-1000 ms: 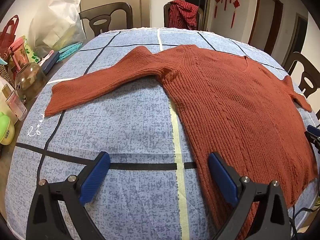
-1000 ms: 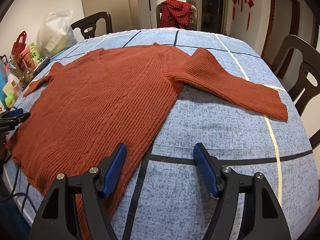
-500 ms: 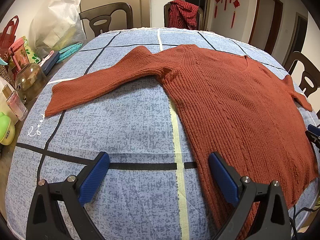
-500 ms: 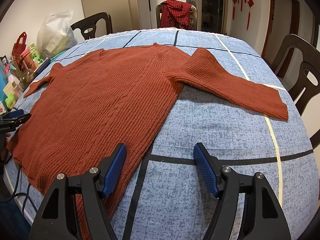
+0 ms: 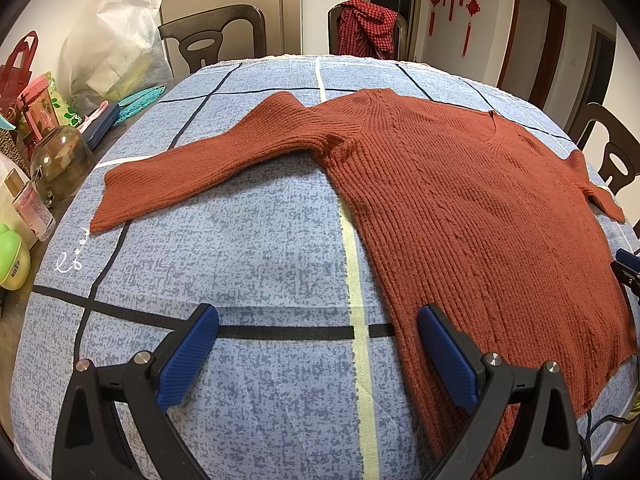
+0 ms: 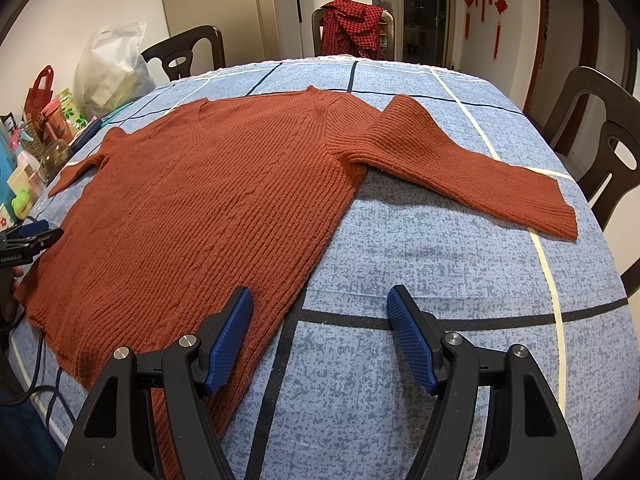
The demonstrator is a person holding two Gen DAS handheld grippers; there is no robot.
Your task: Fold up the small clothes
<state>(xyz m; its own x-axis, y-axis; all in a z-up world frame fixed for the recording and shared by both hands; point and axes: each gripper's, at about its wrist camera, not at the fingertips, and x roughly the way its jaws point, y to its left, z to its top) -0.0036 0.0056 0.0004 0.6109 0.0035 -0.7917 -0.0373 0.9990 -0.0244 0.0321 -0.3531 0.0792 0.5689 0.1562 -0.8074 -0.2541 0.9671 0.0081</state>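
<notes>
We count one rust-red sweater (image 5: 460, 216) lying flat on one blue tablecloth (image 5: 248, 248). We see two grippers, the left gripper (image 5: 318, 344) and the right gripper (image 6: 320, 324). There are four dark chairs (image 6: 596, 120) around the table, one red checked garment (image 6: 352, 28), one white bag (image 5: 116, 40) and one glass jar (image 5: 60, 160).

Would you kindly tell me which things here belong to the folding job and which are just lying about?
For the job: rust-red sweater, left gripper, right gripper, both with jaws open.

Lying about: white plastic bag, glass jar, green bottle, checked shirt on a chair.
</notes>
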